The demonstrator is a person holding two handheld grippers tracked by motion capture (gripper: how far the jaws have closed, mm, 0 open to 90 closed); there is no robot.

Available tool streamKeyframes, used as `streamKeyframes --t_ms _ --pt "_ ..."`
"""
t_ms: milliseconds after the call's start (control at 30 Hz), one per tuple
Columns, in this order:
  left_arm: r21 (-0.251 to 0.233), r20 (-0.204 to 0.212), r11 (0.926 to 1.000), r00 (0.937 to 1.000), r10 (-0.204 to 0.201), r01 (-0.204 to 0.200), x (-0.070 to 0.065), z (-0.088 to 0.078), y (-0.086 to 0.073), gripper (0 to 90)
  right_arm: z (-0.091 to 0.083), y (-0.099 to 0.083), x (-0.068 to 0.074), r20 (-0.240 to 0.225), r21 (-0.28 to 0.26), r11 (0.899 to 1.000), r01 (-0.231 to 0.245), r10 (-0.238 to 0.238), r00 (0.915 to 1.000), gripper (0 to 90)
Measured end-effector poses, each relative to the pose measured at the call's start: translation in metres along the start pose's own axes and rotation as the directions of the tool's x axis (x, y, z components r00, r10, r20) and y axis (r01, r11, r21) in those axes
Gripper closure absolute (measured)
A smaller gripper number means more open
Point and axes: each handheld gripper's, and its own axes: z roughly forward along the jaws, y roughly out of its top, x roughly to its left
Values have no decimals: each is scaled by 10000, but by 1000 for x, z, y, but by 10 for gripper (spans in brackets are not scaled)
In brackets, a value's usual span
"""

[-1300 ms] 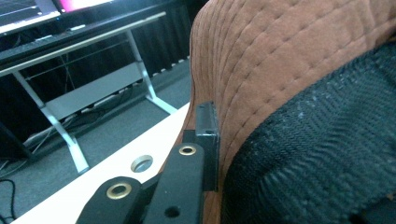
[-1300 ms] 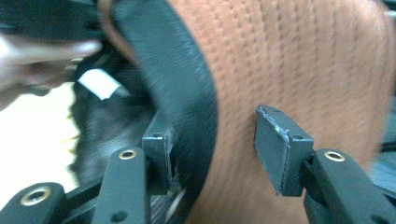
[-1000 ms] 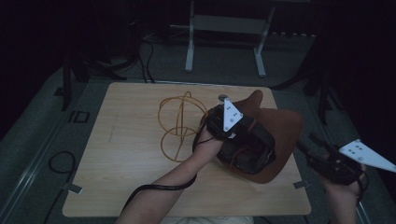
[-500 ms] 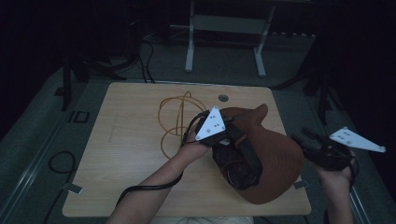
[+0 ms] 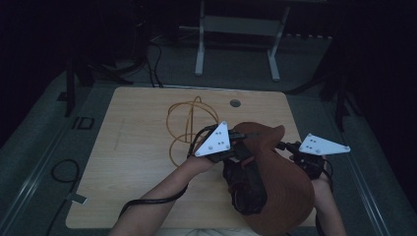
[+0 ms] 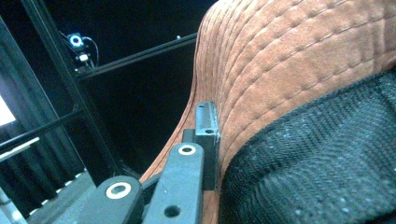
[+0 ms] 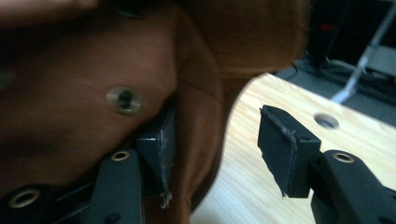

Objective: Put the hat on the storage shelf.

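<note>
- So, rust-brown suede bucket hat with stitched brim and black mesh lining (image 5: 285, 191) held up over the near right part of the light wooden tabletop (image 5: 137, 162), crown opening facing up and left in the high view, dark lining on show.
- Left gripper (image 5: 235, 139) clamped tight on the brim edge; in the left gripper view (image 6: 205, 135) both black jaws pinched together on the stitched brown rim, lining just to the right of them.
- Grey three-cornered plate sitting on top of that gripper, forearm coming in from the bottom edge.
- Right gripper (image 5: 284, 146) at the hat's right side, near the brim; jaws standing apart, not clamped on anything.
- Right gripper view (image 7: 215, 140): one pad up against the brown fabric, right below a small round metal eyelet (image 7: 124, 100), fold of the brim hanging in the gap, other pad well clear of it over the bare wood.
- Can't tell whether that first pad actually presses the cloth or just sits against it, bit blurry there.
- Loose coil of orange-yellow cord (image 5: 189, 125) lying on the table behind and left of the hat, just beside the left gripper.
- Small round grommet hole (image 5: 235, 103) in the tabletop, near the far edge.
</note>
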Motion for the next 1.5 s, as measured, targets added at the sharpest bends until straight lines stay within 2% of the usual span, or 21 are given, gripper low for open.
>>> streamKeyframes --t_ms 33,167,200,233,367,467,567,633,700,800,867,900,1033,1067,1133,1167,1200,1267,1300,1433,1500 --pt "-20 67 9999 9999 125 -125 -1 -1 1 867 1 1 2 -149 -86 9999 134 -135 9998 446" --pt "13 159 9999 9998 148 -148 -3 -1 5 867 4 5 9 -357 -335 9981 515 -527 9980 439" --pt "2 176 9999 9997 161 -161 -4 0 6 867 7 8 13 -620 -611 9962 622 -660 9959 436" --pt "-12 139 9998 9997 193 -192 -6 0 7 866 8 10 14 -659 -679 9955 667 -712 9953 436" --pt "140 -114 9992 9993 366 -364 -8 1 9 866 13 12 13 -693 -778 9958 478 -532 9962 437" --pt "507 -216 9970 9980 595 -583 -12 4 10 865 18 13 16 -325 -639 9962 596 -618 9976 439" --pt "595 -150 9974 9990 425 -415 -12 5 10 863 20 13 16 -480 -577 9970 521 -549 9973 475" --pt "797 -281 9957 9983 504 -480 -13 8 10 858 22 13 16 -660 -422 9975 570 -597 9960 578" --pt "820 -250 9957 9986 463 -441 -13 8 10 855 22 13 16 -737 -354 9980 516 -541 9958 628" --pt "880 -74 9955 9993 354 -346 -12 9 11 843 21 12 17 -671 -323 9970 699 -720 9951 735" --pt "834 85 9962 9997 239 -246 -12 9 13 819 19 11 18 -574 -286 9962 827 -842 9948 855" --pt "904 61 9954 9995 305 -309 -12 9 14 815 18 11 17 -625 -340 9965 760 -780 9950 863" --pt "1034 -71 9944 9997 222 -213 -11 10 16 724 16 9 15 -792 -336 9977 595 -620 9949 870" --pt "1066 -198 9940 9994 284 -262 -11 9 17 687 15 9 15 -746 -347 9969 705 -730 9945 870" --pt "1092 -232 9939 9996 181 -155 -10 8 18 585 14 9 16 -672 -333 9963 786 -807 9945 872" --pt "1063 -274 9943 9996 -25 54 -7 5 19 585 13 8 16 -686 -331 9962 807 -828 9942 872" --pt "1022 -352 9947 9993 -94 130 -6 3 19 480 9 8 13 -637 -377 9968 705 -729 9953 875" --pt "1153 -400 9933 9992 -53 99 -4 2 21 473 3 7 8 -517 -563 9975 425 -454 9976 877" --pt "1243 -475 9922 9989 13 46 -5 2 21 451 1 7 6 -670 -655 9975 260 -304 9973 877" --pt "1711 -739 9853 9972 139 -11 -5 3 22 395 -7 8 3 -302 -876 9959 219 -246 9992 877" --pt "1827 -866 9832 9962 118 42 -3 0 22 385 -12 9 1 -296 -1026 9946 142 -173 9994 878"
